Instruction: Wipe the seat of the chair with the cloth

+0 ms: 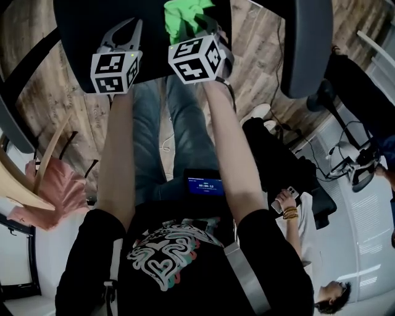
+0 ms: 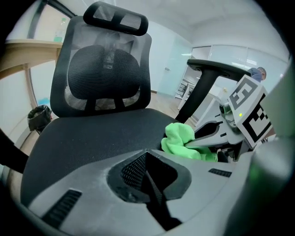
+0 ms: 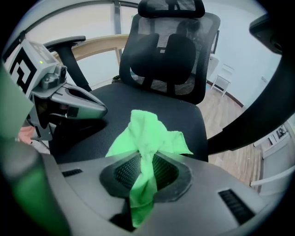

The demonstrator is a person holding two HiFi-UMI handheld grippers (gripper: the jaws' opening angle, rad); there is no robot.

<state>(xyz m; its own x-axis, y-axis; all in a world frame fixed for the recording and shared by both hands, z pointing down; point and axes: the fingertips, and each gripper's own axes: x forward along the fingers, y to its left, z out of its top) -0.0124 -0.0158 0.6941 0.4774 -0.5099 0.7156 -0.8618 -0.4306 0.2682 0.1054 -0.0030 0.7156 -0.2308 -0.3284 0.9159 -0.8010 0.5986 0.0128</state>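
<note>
The black mesh chair seat fills the top of the head view. A bright green cloth hangs bunched over the seat, and my right gripper is shut on it. In the right gripper view the cloth runs up between the pads and fans out above the seat. My left gripper hovers over the seat just left of the cloth, shut with nothing in it. In the left gripper view its tips meet over the seat, with the cloth and the right gripper to the right.
The chair's backrest and headrest rise behind the seat. Armrests flank it on both sides. Wooden floor lies below. A seated person is at the right, and a pink item at the left.
</note>
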